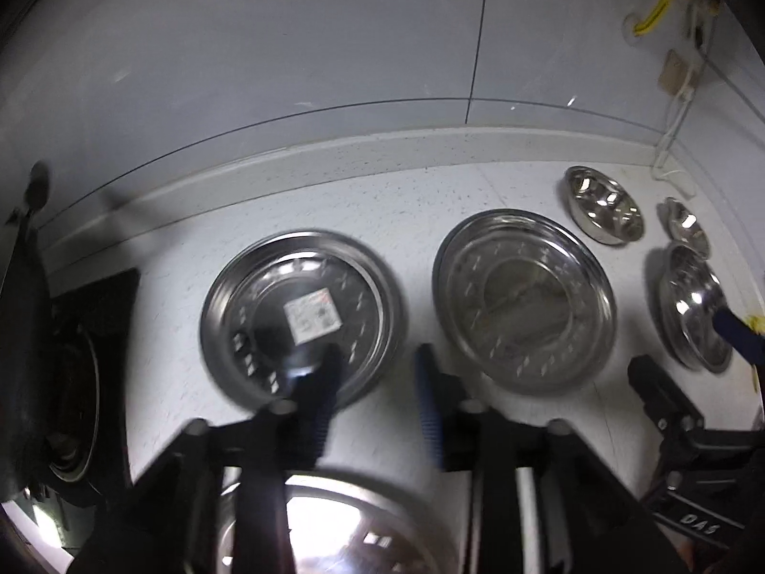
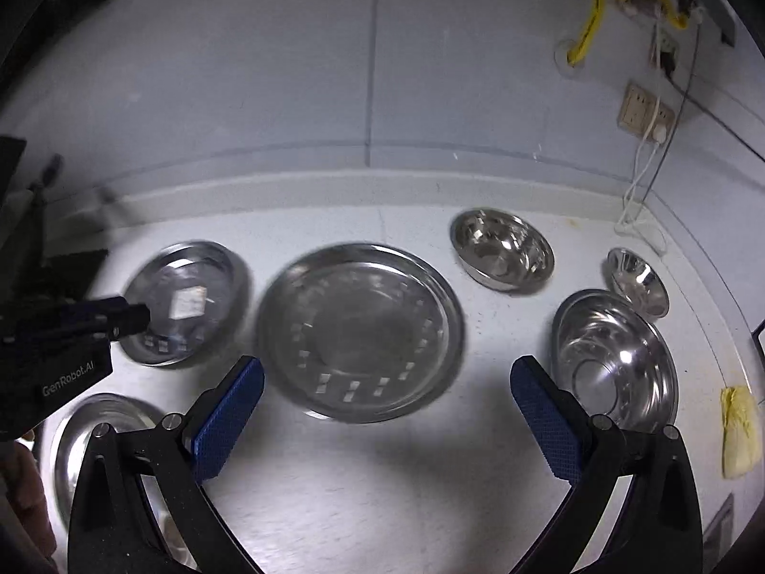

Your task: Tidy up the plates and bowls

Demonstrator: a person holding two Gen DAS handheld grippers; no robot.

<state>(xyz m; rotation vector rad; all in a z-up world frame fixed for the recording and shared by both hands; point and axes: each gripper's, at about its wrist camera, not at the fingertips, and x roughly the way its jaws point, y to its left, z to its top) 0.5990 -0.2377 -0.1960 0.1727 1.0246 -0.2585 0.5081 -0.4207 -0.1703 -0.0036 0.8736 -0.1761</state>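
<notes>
Hovering over the white speckled counter (image 2: pixel 382 478), we hold our right gripper (image 2: pixel 387 411) spread wide, apparently for the large round steel plate (image 2: pixel 361 330), while our left gripper (image 1: pixel 377 382), fingers parted and empty, nears the stickered steel plate (image 1: pixel 303 315), though blur obscures contact.

the plates (image 2: pixel 361 332) and bowls (image 2: pixel 502 251) are shiny silver steel, the big plate ringed with small pale dashes. the counter (image 2: pixel 382 469) is white with fine dark speckles. the right claw (image 2: pixel 387 423) is black with blue cross-hatched pads (image 2: pixel 224 423). a pale yellow cloth (image 2: pixel 740 430) lies right.
</notes>
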